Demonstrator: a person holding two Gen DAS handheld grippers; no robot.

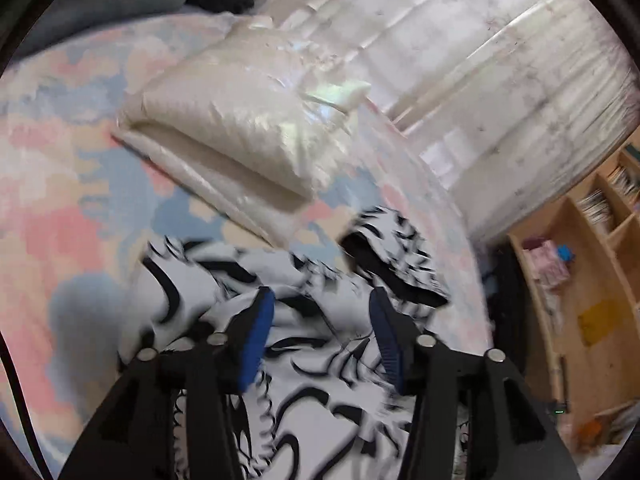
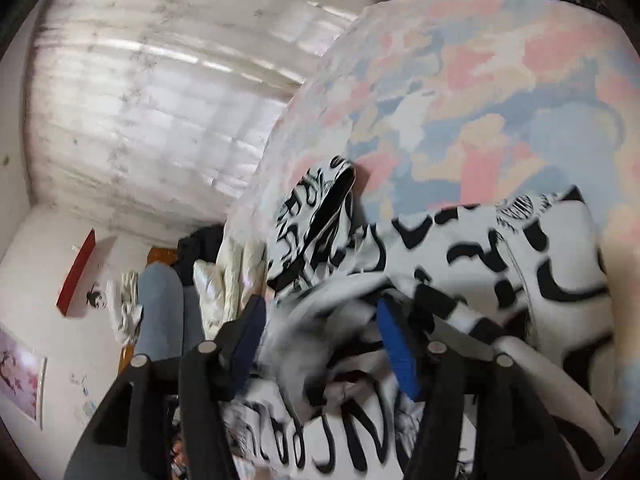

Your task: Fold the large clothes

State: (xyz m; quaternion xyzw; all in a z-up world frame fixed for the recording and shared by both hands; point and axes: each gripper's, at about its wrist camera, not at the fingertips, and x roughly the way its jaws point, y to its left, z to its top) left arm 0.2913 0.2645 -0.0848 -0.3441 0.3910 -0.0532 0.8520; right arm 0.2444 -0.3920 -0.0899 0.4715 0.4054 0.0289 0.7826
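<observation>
One rumpled black-and-white patterned garment (image 1: 304, 360)

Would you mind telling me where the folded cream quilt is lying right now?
In the left wrist view the folded cream quilt lies on the pastel bedspread, above the black-and-white garment and below the curtain.

Soft matt cloth, glossy satin, pale wood

The white, black-printed cotton-like garment (image 1: 320, 352) lies matt on a pastel patchwork bedcover (image 1: 60, 200); the cream folded quilt (image 1: 240, 140) shines like satin; the light wooden shelf unit (image 1: 592, 280) looks smooth.
</observation>
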